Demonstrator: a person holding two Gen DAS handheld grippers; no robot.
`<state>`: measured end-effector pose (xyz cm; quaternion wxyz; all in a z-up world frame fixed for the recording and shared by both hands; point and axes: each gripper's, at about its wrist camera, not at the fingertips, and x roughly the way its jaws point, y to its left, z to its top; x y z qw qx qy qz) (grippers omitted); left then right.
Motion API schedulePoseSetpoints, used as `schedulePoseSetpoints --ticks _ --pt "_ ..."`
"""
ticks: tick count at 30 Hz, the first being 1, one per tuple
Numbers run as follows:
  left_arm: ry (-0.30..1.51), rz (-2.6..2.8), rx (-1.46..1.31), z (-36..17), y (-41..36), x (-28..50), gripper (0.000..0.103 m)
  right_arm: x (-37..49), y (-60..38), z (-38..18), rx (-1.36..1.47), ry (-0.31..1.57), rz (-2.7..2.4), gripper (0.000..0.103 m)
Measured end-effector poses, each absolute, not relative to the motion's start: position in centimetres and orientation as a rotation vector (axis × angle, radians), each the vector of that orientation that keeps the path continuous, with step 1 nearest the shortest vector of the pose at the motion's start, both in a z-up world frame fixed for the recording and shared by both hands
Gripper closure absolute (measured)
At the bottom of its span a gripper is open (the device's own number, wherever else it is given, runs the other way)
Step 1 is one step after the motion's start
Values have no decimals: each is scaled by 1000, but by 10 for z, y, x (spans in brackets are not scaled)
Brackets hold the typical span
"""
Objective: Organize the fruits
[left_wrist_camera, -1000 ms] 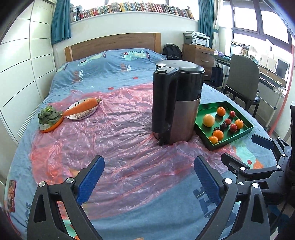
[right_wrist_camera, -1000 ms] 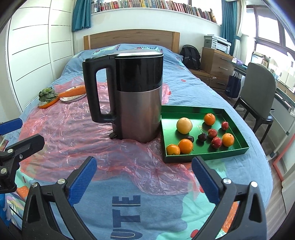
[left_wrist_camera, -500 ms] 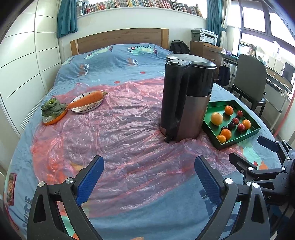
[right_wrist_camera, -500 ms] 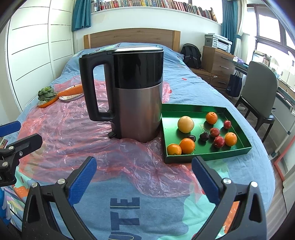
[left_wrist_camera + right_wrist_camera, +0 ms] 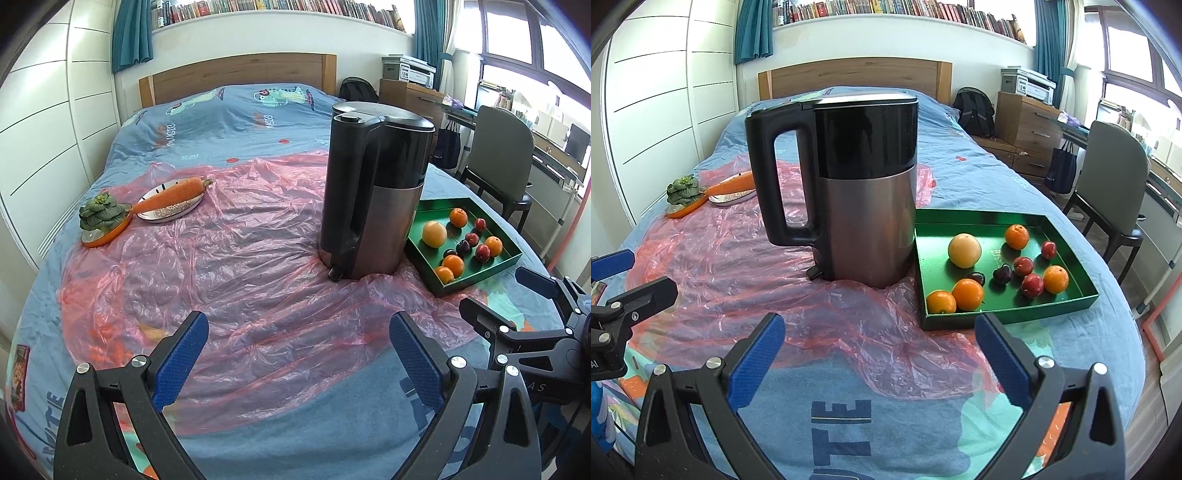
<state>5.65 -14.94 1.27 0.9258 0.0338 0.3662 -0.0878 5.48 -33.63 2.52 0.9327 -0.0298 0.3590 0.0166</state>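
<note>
Bedroom, bed (image 5: pixel 236 122) surface: my left tool (image 5: pixel 295 354) and right tool (image 5: pixel 877 354), both wide and empty, have edged nearer the kettle (image 5: pixel 864 184); fruits (image 5: pixel 997 271) unmoved in green tray (image 5: pixel 1008 317) right of it.

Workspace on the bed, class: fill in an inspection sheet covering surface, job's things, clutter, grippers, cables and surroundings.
Surface: bed with blue printed cover, crumpled pink plastic sheet over its middle.
Job's things: green tray holding oranges, a pale round fruit and small red and dark fruits.
Clutter: kettle upright beside the tray; carrot on a plate; leafy vegetable on an orange dish.
Grippers: left gripper and right gripper open, empty, short of everything.
Cables: nothing seen.
Surroundings: bookshelf, wardrobe, chair, drawers with printer.
</note>
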Motion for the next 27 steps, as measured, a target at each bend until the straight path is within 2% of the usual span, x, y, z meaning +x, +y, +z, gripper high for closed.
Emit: schedulePoseSetpoints --ticks 27 --pt "758 -170 45 10 -142 57 7 53 -345 27 -57 728 17 0"
